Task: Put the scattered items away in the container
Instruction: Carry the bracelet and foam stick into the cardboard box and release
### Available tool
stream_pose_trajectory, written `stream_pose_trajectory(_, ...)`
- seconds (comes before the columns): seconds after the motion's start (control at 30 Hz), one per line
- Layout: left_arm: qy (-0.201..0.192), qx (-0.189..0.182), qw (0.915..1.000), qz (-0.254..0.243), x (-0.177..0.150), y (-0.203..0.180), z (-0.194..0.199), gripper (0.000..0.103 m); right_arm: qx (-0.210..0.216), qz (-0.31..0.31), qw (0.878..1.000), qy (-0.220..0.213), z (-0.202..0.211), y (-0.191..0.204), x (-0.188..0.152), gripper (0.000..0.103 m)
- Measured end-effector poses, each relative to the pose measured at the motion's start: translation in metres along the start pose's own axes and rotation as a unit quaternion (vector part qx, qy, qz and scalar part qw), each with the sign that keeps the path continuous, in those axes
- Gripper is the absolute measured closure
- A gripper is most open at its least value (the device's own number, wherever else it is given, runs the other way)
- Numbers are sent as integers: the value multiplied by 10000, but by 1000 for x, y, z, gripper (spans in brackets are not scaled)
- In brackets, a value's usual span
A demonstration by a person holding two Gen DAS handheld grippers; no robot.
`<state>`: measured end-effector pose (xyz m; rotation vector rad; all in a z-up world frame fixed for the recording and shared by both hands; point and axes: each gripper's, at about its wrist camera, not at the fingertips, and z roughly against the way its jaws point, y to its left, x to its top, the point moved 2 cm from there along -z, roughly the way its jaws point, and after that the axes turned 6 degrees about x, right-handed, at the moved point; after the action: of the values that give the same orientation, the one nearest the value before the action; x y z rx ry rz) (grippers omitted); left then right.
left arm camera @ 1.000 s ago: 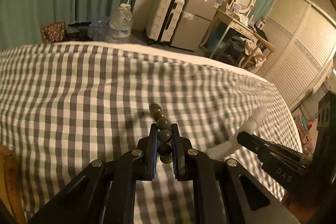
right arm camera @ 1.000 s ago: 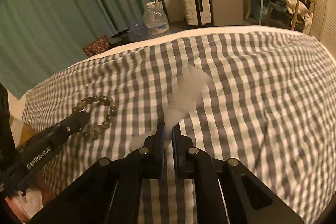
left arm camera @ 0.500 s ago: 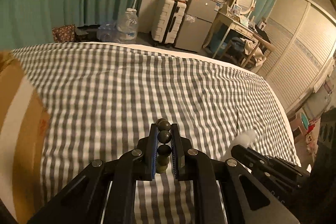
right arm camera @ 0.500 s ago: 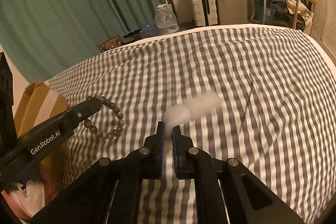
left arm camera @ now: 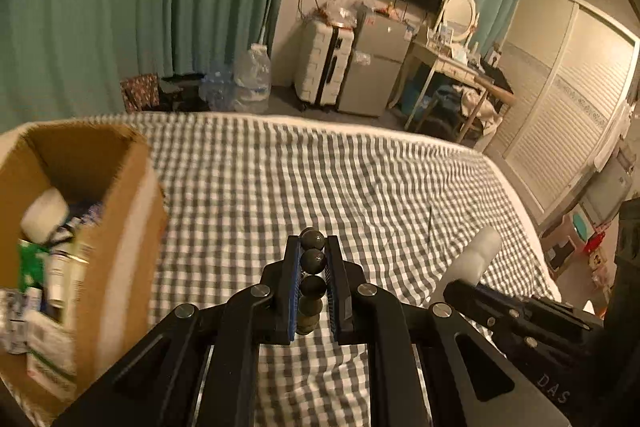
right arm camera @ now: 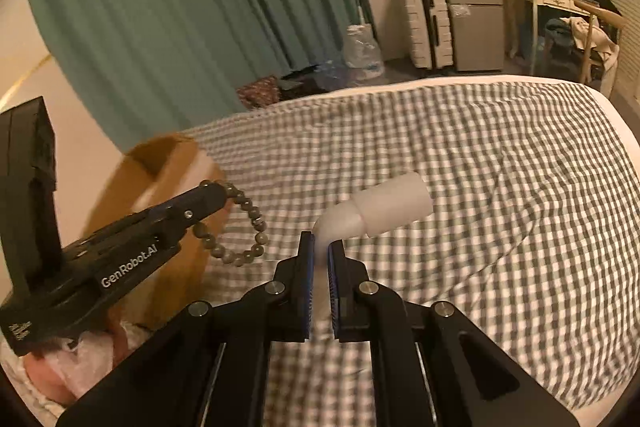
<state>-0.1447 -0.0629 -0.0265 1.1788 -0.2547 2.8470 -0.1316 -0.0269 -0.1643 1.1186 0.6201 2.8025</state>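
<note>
Beaded bracelet (left arm camera: 311, 273) sits clamped between the closed fingers of the left tool (left arm camera: 313, 247) above the checked bed (left arm camera: 360, 179) in the left wrist view, only a few dark beads showing, while the cardboard box (left arm camera: 120, 227) at the bed's left edge is blurred and its jumbled contents hard to make out. From the right wrist view the right tool (right arm camera: 319, 251) pinches the thin end of a white tube (right arm camera: 384, 213), the bracelet's loop hangs from the left tool in front of the smeared box, whose lower part is hidden behind that tool.
</note>
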Motion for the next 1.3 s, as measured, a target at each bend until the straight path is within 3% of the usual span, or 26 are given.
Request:
stream_pose_trajectory(0.17, -257, 176, 9995, 44, 24, 14, 39, 92, 389, 172, 9991, -41, 19, 50, 2, 97)
stream_pose_trajectory(0.43, -616, 559, 9965, 62, 62, 87, 100, 92, 823, 938, 9921, -124, 14, 153, 33, 97)
stream_pose_trajectory(0.67, -430, 1049, 9931, 286, 51, 174, 106, 91, 1353, 1201, 9830, 300, -48, 238, 35, 95)
stream_pose_trajectory(0.9, 39, 1259, 9906, 526, 15, 233, 71, 90, 1139, 1175, 9831, 824, -120, 255, 17, 89)
stream_pose_trajectory(0.97, 177, 1247, 9902, 609, 9, 239, 61, 81, 1034, 1068, 9858, 778, -132, 257, 13, 86)
stream_pose_trajectory(1.0, 217, 1210, 9905, 609, 8, 240, 57, 60, 936, 1066, 9872, 734, -136, 257, 14, 80)
stream_pose_trajectory(1.03, 212, 1246, 9902, 590, 5, 243, 56, 30, 835, 1032, 9888, 678, -140, 255, 14, 54)
stream_pose_trajectory(1.07, 172, 1416, 9881, 578, 4, 243, 55, 20, 655, 953, 9914, 611, -142, 251, 14, 23)
stream_pose_trajectory(1.1, 85, 1621, 9851, 567, 2, 244, 58, 8, 420, 845, 9945, 457, -139, 246, 15, 19)
stream_pose_trajectory(1.3, -121, 1850, 9820, 363, -5, 243, 74, 7, -468, 977, 9941, 15, -112, 218, 29, 15)
